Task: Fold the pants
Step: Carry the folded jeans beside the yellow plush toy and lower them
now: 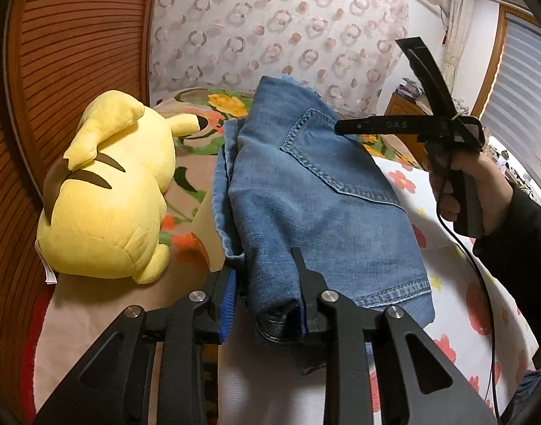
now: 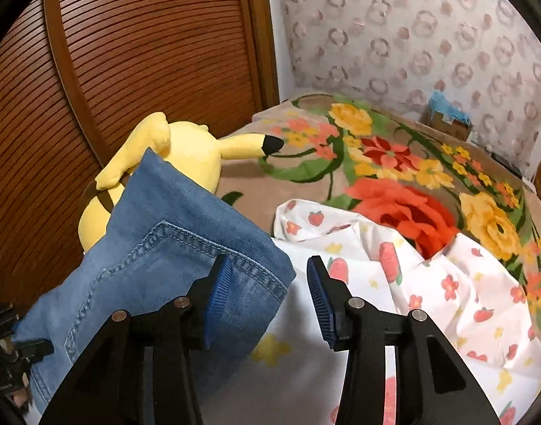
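Now left hand-held gripper (image 1: 267, 283) clamped on folded jeans (image 1: 316, 191); right hand-held gripper (image 2: 267, 294) apart, empty.

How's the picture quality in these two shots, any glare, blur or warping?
Left wrist view: bright glare from the window with blinds, and the slatted wooden door bows from fisheye. Right wrist view: even light, slight blur on the floral blanket.
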Tool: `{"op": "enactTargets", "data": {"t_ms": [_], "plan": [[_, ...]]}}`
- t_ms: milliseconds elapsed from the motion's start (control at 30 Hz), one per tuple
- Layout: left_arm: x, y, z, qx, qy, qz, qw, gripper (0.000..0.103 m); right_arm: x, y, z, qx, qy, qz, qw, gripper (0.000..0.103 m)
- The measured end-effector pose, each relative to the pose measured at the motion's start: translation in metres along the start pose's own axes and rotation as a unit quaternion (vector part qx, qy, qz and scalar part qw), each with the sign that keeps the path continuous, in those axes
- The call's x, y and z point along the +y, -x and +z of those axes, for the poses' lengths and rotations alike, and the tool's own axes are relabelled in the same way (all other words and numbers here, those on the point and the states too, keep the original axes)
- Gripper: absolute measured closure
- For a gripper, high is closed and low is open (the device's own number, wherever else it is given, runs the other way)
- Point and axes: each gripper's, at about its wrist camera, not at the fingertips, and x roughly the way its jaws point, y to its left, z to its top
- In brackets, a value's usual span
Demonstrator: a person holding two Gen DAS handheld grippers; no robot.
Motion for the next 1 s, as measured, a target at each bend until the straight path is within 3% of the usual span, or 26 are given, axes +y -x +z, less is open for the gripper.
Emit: {"op": "enactTargets", "data": {"t_ms": [167,467,533,767,933,1000], "plan": [[0.004,0.001,0.002,0.004,0.005,0.007,1.0,0.068,0.001,0.038,-0.004,-0.012,-0.005,0.002,1.0,0.057],[-0.005,0.036,0.003,-0.01,0.002,0.029,0.9995,0.039,0.014,0.141,-0.044,-0.065,0.013,0.006,0.998,0.057],[-0.012,0.049,0.004,-0.023,-0.002,0.03,0.9993,0.028,0.016,0.159,-0.055,-0.074,0.012,0.008,0.997,0.057],[-0.049,0.086,0.001,-0.052,-0.034,0.019,0.9979,0.021,0.026,0.222,-0.101,-0.106,0.008,0.001,0.994,0.057],[-0.081,0.111,-0.007,-0.07,-0.051,0.006,0.9963,0.01,0.033,0.256,-0.13,-0.124,0.008,-0.005,0.992,0.057],[-0.092,0.118,-0.01,-0.074,-0.058,0.002,0.9955,0.0,0.036,0.273,-0.145,-0.131,0.005,-0.008,0.991,0.057]]}}
